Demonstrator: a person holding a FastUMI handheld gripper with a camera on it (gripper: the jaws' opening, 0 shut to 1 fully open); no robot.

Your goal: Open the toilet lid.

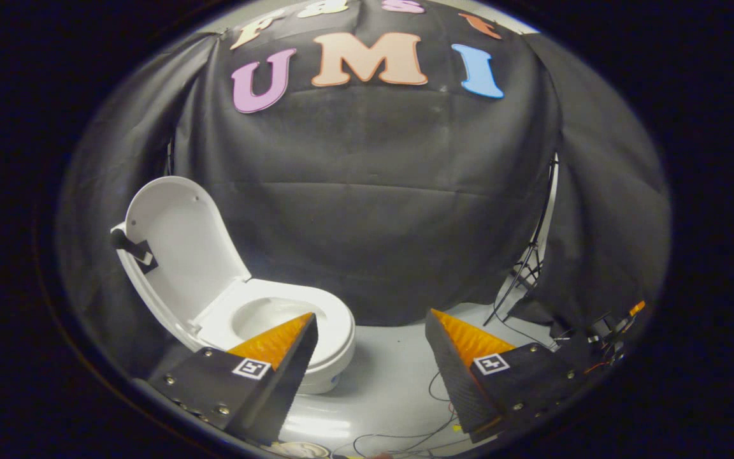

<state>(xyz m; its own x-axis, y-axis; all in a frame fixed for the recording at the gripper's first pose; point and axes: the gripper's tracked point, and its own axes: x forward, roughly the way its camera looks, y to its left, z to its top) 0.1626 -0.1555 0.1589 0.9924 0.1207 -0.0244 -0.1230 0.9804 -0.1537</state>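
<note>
— On the pale floor, toward its left side and close against the black cloth wall (373, 210), we see the toilet (316, 331), don't we?

— We do. Its lid (179, 248) already stands raised, tilted back toward the cloth, with its white underside facing us. A dark strap or tape tab (134, 250) sits on the lid's left edge.

— And the seat?

— We see the seat ring (341, 319) lying flat on the bowl, with the bowl opening showing inside it. Part of that opening is hidden behind one finger.

— What are the fingers doing?

— We hold the gripper (372, 322) with its fingers spread wide, grasping nothing. We see bare floor in the gap between them. The left finger (278, 341) overlaps the front of the bowl as we see it; we cannot tell whether it touches the rim or only hangs in front of it. The right finger (462, 344) is well apart from the toilet, over open floor.

— Anything else down there?

— Thin dark cables (434, 424) trail across the floor just ahead of and below the right finger. Beyond that finger, at the floor's right edge where the cloth ends, we see the thin legs of a stand (520, 280). Near it lies a small cluster of dark hardware with an orange piece (615, 325), too small for us to identify.
</note>
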